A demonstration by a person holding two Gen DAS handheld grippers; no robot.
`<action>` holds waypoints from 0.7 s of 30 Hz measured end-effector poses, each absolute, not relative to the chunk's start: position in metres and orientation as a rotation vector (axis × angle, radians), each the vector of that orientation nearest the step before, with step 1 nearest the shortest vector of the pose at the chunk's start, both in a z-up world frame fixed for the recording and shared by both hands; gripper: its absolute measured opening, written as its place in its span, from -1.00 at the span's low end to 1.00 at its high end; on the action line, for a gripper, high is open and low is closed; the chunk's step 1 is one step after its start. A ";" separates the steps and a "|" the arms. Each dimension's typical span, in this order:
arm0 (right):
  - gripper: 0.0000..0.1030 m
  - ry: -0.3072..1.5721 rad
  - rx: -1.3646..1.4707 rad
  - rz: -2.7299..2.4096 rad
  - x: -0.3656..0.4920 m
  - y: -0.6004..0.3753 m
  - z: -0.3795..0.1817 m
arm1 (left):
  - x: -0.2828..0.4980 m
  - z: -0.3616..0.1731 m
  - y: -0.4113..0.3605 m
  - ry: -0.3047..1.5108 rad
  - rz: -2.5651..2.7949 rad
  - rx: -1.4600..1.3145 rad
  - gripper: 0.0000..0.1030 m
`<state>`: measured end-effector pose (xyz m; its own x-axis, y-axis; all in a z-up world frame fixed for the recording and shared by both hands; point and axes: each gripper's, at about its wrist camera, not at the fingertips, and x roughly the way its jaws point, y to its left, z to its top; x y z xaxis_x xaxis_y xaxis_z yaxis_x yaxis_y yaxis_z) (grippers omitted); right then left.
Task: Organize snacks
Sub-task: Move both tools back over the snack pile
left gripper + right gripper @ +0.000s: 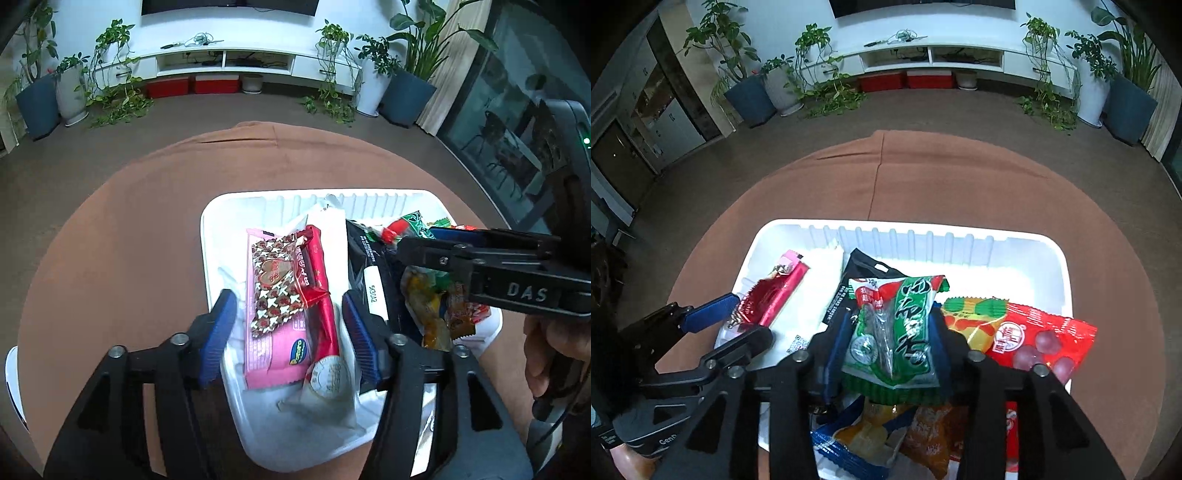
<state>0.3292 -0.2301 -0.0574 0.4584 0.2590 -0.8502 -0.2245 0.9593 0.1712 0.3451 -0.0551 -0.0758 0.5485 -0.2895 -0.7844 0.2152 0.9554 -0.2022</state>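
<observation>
A white tray sits on the brown-covered round bench, filling the lower centre of both views. In the right wrist view, the right gripper has its jaws pinching a green-and-white snack packet, held above a yellow-green packet and a red packet at the tray's right side. In the left wrist view, the left gripper has its jaws spread on either side of a pink biscuit packet and a red bar lying in the tray's left part, not touching them. A black pouch lies mid-tray.
</observation>
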 end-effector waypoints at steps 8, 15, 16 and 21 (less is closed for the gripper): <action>0.50 0.936 0.066 0.347 0.284 -0.250 -0.015 | 0.290 -0.048 -0.041 0.880 -0.308 -0.099 0.84; 0.64 0.831 0.148 0.367 0.199 -0.289 0.001 | 0.216 -0.033 -0.051 0.866 -0.400 -0.096 0.98; 0.66 0.826 0.162 0.363 0.185 -0.296 -0.002 | 0.205 -0.032 -0.054 0.867 -0.404 -0.094 0.99; 0.66 0.840 0.238 0.332 0.123 -0.323 -0.026 | 0.153 -0.041 -0.071 0.883 -0.445 -0.087 0.99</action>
